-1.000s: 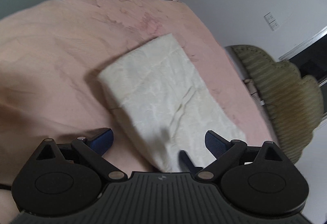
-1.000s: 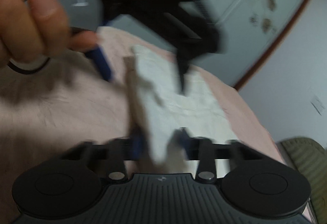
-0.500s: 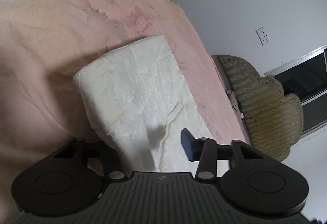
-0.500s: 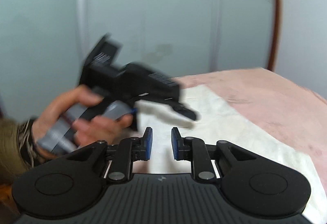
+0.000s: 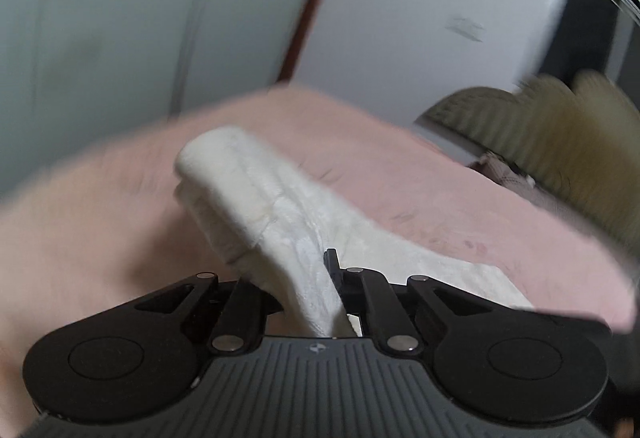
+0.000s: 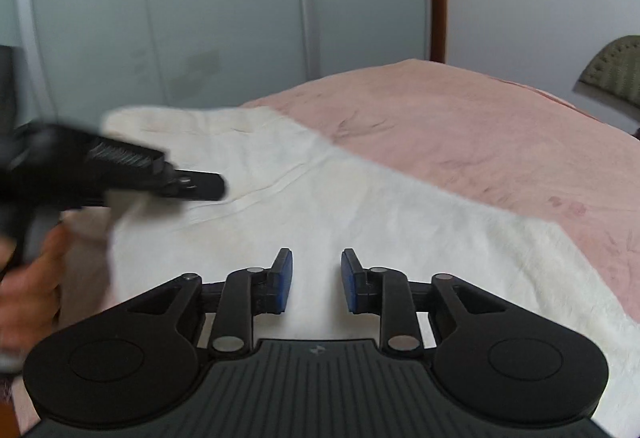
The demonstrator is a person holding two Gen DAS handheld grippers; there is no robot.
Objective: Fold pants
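**Left hand-held gripper pinching cloth; much of the garment hidden or blurred**

The cream-white, folded, textured cotton pants [image 5: 256, 194] lie on the bed under a pale pink bedspread [image 5: 460, 206]. In the left wrist view the left hand-held gripper [image 5: 320, 278] is pressed together on a raised fold of the pants; the cloth rises in a ridge from the bed into the jaws. Its left finger is wholly hidden behind that fold, and only the dark edge of the right finger [image 5: 332, 262] shows. This view is motion-blurred, so the layers at the far folded end cannot be counted.

In the right wrist view the right hand-held gripper [image 6: 316, 280] hangs over the pants [image 6: 360, 214] with its blue pads [image 6: 282, 278] apart and opening; cloth shows beyond the gap, but nothing appears to be between the pads. The near edge of the pants is cut off behind the gripper's black body. At the left of this view the left gripper appears again as a dark blur [image 6: 120, 174], held by a person's hand [image 6: 28, 290] that is cropped by the frame edge; its grip point is probably on the cloth's left border, though blur prevents confirmation.

An olive, ribbed, scalloped headboard [image 5: 560, 142] stands at the bed's right end, smeared in one view and cropped in the other.
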